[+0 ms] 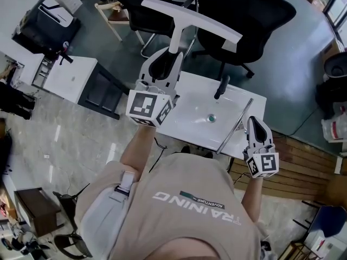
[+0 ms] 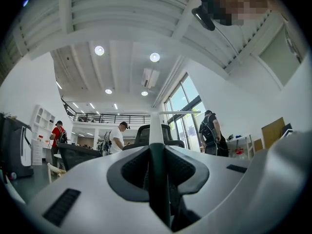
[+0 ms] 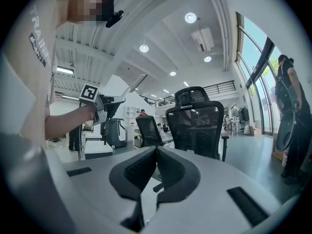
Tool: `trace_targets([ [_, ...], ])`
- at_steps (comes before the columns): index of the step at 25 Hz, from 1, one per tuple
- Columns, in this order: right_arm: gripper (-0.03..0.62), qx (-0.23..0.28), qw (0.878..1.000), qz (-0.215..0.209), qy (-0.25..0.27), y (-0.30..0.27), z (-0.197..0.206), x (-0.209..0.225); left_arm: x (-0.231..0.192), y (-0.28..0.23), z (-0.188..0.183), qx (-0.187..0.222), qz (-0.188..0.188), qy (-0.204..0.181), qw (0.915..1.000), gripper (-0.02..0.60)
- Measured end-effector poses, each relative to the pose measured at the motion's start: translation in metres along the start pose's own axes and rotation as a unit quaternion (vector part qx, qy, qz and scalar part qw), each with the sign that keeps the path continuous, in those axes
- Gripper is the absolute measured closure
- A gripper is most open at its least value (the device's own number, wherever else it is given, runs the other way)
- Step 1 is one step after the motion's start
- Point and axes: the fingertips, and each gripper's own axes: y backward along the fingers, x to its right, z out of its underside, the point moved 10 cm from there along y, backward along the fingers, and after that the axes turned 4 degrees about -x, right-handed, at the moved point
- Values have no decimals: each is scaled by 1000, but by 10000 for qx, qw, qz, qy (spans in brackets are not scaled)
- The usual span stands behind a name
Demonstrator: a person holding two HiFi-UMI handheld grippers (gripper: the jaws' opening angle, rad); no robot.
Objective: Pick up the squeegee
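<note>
The squeegee [image 1: 190, 18] is a white T-shaped tool with a long flat blade on a white shaft. It is raised above the white table [image 1: 187, 85]. My left gripper [image 1: 167, 56] is shut on its lower handle. In the left gripper view the dark handle [image 2: 157, 179] runs up between the jaws, and the blade [image 2: 178, 112] lies crosswise beyond my left gripper [image 2: 157, 147]. My right gripper [image 1: 256, 121] hangs by the table's right front edge, its jaws together and holding nothing. In its own view the right gripper [image 3: 156, 150] points level at an office chair [image 3: 195, 126].
On the table lie a black handle-like object [image 1: 221, 86], a small teal item [image 1: 212, 118] and a thin metal rod [image 1: 236, 124]. Black office chairs [image 1: 244, 20] stand behind the table. A white cabinet [image 1: 70, 77] stands to the left, and wooden boards [image 1: 303, 167] lie to the right.
</note>
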Motion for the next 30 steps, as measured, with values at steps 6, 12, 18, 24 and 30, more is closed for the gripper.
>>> trace_targets([
  [6, 563, 196, 9996, -24, 184, -1, -18, -6, -3, 1, -2, 36, 14, 2, 10000, 480],
  [12, 563, 350, 9991, -62, 227, 0, -34, -7, -5, 4, -5, 48, -7, -4, 10000, 480],
  [18, 563, 510, 9980, -29, 372, -5, -55, -1, -6, 1, -4, 38, -14, -11, 10000, 480],
  [24, 563, 620, 9969, -90, 470, -14, -67, -1, -1, -3, -2, 33, 46, -2, 10000, 480],
  [30, 563, 652, 9960, -148, 593, -18, -76, -5, -6, -3, 1, 38, 19, 31, 10000, 480],
])
